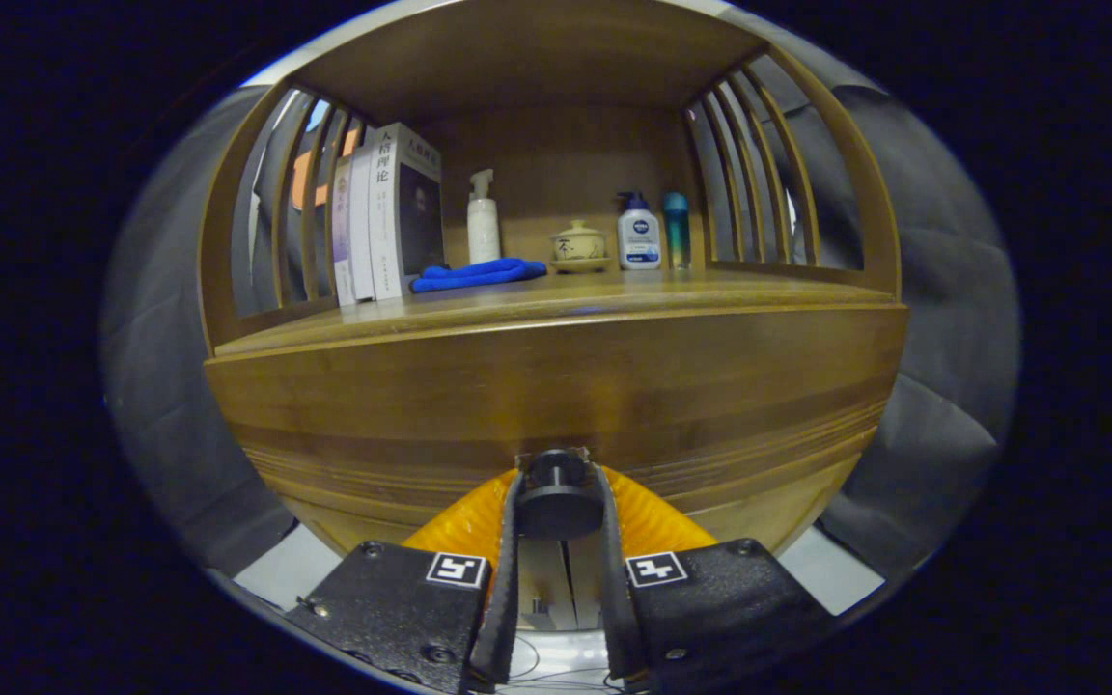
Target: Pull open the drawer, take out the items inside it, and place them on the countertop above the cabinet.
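Fingers (pixel 508 569) of the gripper (pixel 558 502) stand narrow, one on each side of the round dark drawer knob (pixel 559 494), both pressing its rim; the knob sits right at the fingertips, fixed to the wooden drawer front (pixel 556 386) that rises just ahead of them; the drawer looks closed, its face flush with the cabinet body, so whatever lies inside is hidden; the front's top edge runs straight above the fingers, and beyond it lies the countertop (pixel 614 294), a flat wooden shelf with slatted sides to either hand; bare wood lies along the near edge of that countertop, directly above the knob; farther back, up and to the left of the fingers, upright books (pixel 387 222) lean together, a blue cloth (pixel 479 274) lies beside them, and a white spray bottle (pixel 483 220) stands behind the cloth; straight beyond the fingers a small lidded cup (pixel 578 243) sits on its saucer; to its right stand a pump bottle (pixel 638 234) and a slim teal bottle (pixel 677 228), close to the right slats.
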{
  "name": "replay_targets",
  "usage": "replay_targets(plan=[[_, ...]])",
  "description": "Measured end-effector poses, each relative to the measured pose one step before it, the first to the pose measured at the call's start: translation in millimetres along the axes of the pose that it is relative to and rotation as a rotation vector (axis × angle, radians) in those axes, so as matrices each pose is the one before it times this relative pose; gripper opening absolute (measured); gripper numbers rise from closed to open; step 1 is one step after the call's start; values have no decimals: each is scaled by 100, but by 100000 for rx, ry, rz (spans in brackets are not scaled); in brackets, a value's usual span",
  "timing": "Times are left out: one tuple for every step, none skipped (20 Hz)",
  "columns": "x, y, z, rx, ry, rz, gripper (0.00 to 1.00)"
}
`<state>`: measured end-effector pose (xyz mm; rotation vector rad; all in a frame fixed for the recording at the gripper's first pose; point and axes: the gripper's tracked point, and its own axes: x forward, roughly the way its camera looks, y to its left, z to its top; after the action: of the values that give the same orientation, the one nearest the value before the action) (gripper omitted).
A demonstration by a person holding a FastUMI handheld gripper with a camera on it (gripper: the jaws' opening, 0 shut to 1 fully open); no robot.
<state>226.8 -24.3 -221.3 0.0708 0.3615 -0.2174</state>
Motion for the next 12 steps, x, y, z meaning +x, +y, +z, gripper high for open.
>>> replay_targets(plan=[[-630,-67,-218,139,101,533,40],[-856,-156,-326,-1268,-344,159,39],[-867,-62,-243,-1109,-35,370,39],[-721,1,-366,-325,313,272,39],[-964,-30,-316,272,291,223,40],[-874,-43,-377,-59,71,592,40],[-731,58,-280,-275,-114,769,40],[-975,-75,-401,-371,-141,548,40],[-820,-43,-291,-422,-23,185,39],[-815,-31,-341,-71,197,80,39],[-760,-6,-329,327,715,91,39],[-667,-59,-309,673,792,325,40]])
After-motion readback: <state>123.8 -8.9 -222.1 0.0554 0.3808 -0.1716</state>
